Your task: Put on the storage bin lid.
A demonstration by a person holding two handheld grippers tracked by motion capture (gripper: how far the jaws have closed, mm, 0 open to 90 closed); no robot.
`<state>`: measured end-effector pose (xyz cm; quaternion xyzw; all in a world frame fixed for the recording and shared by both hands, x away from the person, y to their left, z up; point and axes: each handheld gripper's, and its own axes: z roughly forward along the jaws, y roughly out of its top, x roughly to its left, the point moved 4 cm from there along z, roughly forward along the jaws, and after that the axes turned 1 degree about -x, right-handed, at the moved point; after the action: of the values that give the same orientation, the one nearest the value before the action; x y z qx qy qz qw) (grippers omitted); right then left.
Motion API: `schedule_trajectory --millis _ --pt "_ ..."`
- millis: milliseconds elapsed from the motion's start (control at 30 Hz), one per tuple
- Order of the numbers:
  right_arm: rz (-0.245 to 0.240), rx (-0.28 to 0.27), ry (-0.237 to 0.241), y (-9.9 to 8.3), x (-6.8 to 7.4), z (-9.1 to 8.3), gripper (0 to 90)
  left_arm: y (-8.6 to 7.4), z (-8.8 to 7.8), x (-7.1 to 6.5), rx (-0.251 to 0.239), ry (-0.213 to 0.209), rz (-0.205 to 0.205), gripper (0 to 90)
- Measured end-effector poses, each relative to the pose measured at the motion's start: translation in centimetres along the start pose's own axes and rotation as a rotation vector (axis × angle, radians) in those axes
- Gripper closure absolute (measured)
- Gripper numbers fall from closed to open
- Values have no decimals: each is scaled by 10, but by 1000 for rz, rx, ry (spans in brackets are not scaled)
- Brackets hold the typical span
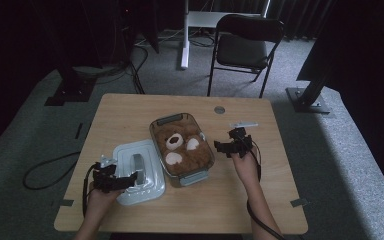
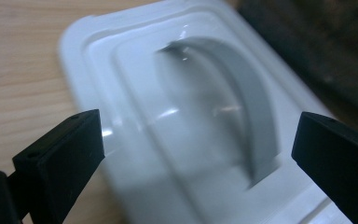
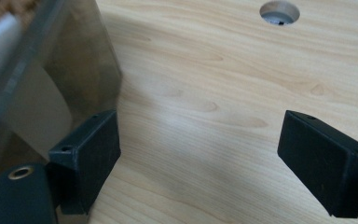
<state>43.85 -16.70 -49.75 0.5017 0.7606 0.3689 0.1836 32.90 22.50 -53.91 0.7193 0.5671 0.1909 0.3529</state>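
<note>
White plastic lid lies flat on the near left part of the wooden table, its grey arched handle facing up, just left of the clear container and touching or nearly touching its near corner. At the lid's near left edge the left gripper hangs over it, held by the person's left hand. In the left gripper view its two black jaws stand wide apart with the lid and handle seen between them, and nothing is pinched.

Across the table's near right, the person's right hand holds the right gripper, which points left toward the container's right wall. Its jaws are spread wide over bare wood in the right gripper view, gripping nothing, with the container's clear wall just beside one jaw.

Farther back at the middle sits the clear container with grey clips at both ends, holding a brown plush bear. Beyond the right gripper lies a small white object, and a round hole sits near the far edge of the table. Past the table stands a dark folding chair on the carpet.
</note>
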Motion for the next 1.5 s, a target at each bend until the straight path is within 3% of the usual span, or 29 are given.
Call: schedule_trajectory --millis 167,500,667,800,867,933,1000,1067,1133,1367,1500 --pt "21 -31 8 -8 0 5 123 9 15 -8 13 1 14 30" --pt "-1 -9 24 -19 10 17 131 14 39 -20 42 -19 26 31" --pt "23 -13 55 -24 9 20 130 10 48 -22 67 3 46 54" --pt "25 -21 70 -25 10 20 131 9 49 -20 57 29 56 93" --pt "32 -34 87 -27 10 19 133 9 48 -19 54 29 55 163" --pt "41 -34 105 -29 10 18 133 9 47 -17 47 10 44 335" --pt "43 -36 118 -31 11 18 133 8 46 -15 40 0 47 384" --pt "44 -30 127 -34 12 19 133 8 44 -14 24 -9 39 544" --pt "48 -24 136 -36 12 20 133 8 42 -11 12 -14 29 611" --pt "-5 -15 173 -43 23 25 139 16 18 9 -71 -2 -32 698" --pt "1 -32 202 -44 28 24 138 26 -5 22 -136 2 -71 704"
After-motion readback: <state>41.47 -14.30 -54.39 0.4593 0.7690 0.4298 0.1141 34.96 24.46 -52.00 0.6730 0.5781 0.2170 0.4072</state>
